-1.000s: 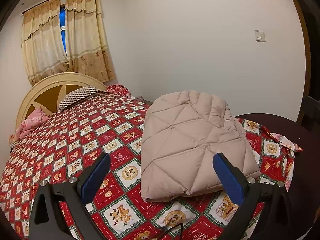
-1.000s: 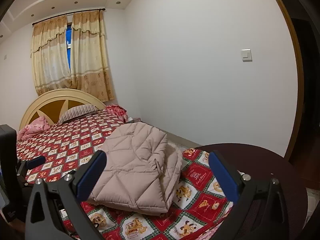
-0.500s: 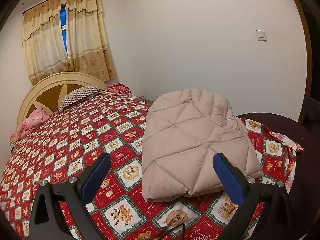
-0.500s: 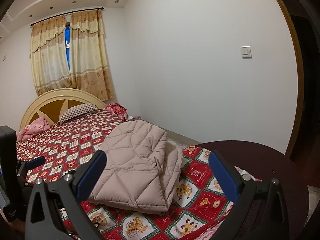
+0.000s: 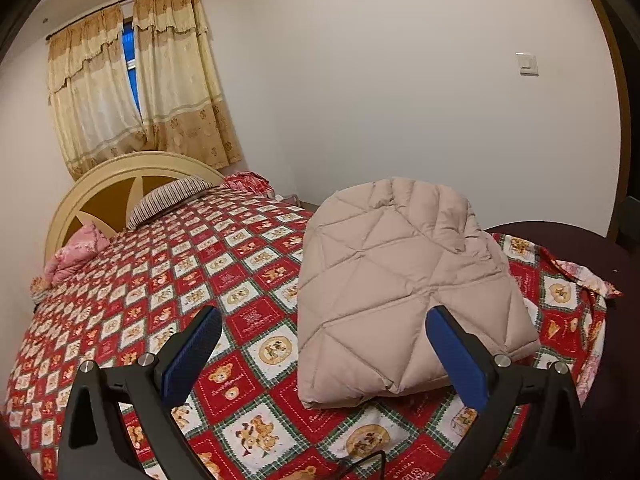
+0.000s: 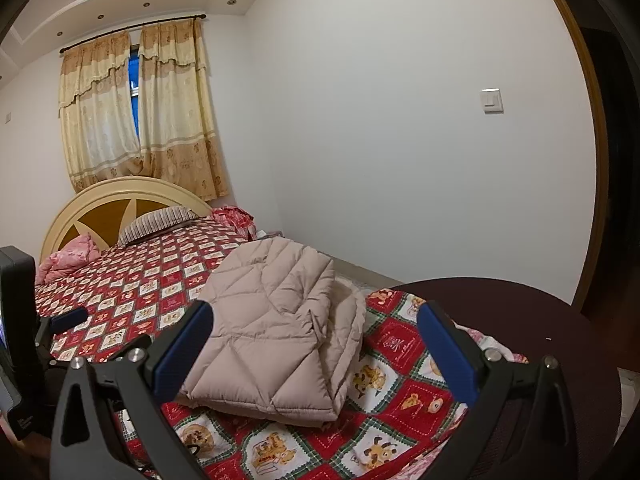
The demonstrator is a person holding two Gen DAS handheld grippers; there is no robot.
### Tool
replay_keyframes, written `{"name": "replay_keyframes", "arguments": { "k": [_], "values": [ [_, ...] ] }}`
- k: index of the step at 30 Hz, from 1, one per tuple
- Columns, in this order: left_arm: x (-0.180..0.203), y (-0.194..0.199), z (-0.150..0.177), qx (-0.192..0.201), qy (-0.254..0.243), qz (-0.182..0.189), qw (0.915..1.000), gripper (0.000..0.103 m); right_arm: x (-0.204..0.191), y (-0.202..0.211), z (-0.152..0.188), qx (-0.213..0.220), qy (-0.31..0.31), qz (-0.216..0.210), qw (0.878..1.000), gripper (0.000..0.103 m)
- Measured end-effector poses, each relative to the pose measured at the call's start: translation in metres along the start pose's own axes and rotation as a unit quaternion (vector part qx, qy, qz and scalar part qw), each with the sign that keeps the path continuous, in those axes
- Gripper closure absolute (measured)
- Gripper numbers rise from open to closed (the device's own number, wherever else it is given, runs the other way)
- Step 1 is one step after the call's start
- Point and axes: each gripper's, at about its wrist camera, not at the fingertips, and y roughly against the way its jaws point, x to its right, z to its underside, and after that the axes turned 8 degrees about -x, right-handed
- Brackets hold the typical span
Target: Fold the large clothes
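Observation:
A beige quilted padded jacket point(image 5: 400, 280) lies folded into a thick rectangular bundle on the red patterned bedspread point(image 5: 200, 280). It also shows in the right wrist view point(image 6: 276, 328). My left gripper point(image 5: 324, 348) is open and empty, held above the bed just in front of the bundle. My right gripper point(image 6: 312, 344) is open and empty, held back from the bundle's near right side. The left gripper point(image 6: 68, 316) shows at the left edge of the right wrist view.
A cream headboard point(image 5: 120, 184), a striped pillow point(image 5: 168, 200) and a pink cloth point(image 5: 76, 252) are at the bed's far end. A dark round surface point(image 6: 520, 312) lies at the bed's right. A white wall with a switch point(image 6: 491, 101) runs along the right. Curtains point(image 5: 132, 100) hang behind.
Both grippers have drifted slightly back and tilted up; the jacket sits a little lower in the views. The jacket itself has not moved.

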Motion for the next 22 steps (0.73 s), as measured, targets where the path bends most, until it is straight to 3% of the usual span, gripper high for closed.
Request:
{"name": "replay_keyframes", "arguments": {
  "k": [9,16,22],
  "values": [
    [-0.01,-0.009,0.0,-0.025,0.023,0.006,0.9994,0.001,-0.001,-0.002,0.002,-0.006,-0.001,-0.001,1.0,0.0],
    [-0.02,-0.013,0.001,-0.033,0.043,0.033,0.998,0.001,-0.003,-0.003,0.004,-0.013,-0.002,-0.002,1.0,0.0],
    [-0.018,-0.014,0.0,-0.031,0.035,0.019,0.9987,0.001,0.001,-0.007,0.005,-0.021,-0.009,-0.002,1.0,0.0]
  ]
}}
